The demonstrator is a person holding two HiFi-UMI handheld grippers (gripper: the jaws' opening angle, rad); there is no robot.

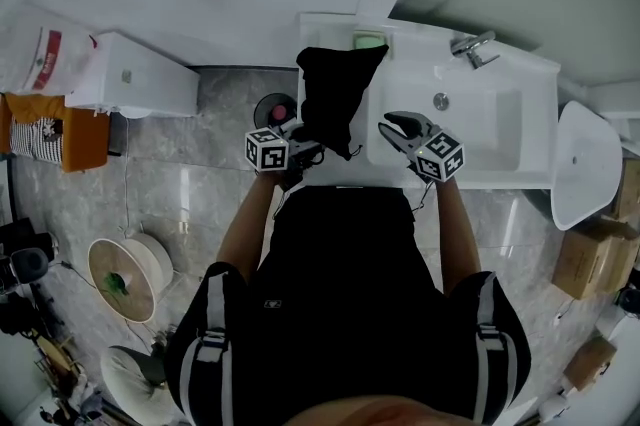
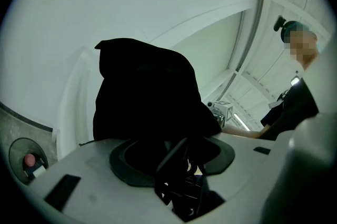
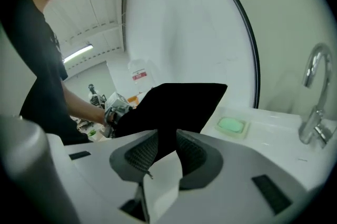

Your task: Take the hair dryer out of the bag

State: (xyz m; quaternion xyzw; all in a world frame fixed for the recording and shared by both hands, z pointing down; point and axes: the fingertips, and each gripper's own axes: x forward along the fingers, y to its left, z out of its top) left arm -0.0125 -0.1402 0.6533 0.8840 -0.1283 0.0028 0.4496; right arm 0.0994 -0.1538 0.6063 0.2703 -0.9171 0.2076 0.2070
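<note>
A black fabric bag (image 1: 335,94) stands upright on the white counter (image 1: 405,64) left of the basin. No hair dryer shows; the bag hides its contents. My left gripper (image 1: 303,150) is at the bag's lower left side, shut on the dark cloth. In the left gripper view the bag (image 2: 142,91) fills the space above the left gripper (image 2: 174,162), with black cords hanging at the jaws. My right gripper (image 1: 398,126) hovers right of the bag, open and apart from it. In the right gripper view the bag (image 3: 179,102) lies beyond the empty right gripper (image 3: 166,149).
A sink basin (image 1: 485,119) with a chrome faucet (image 1: 472,47) lies to the right. A green soap in its dish (image 1: 368,40) sits behind the bag. A round bin (image 1: 274,107) stands on the floor at the left. A mirror (image 3: 184,23) rises behind the counter.
</note>
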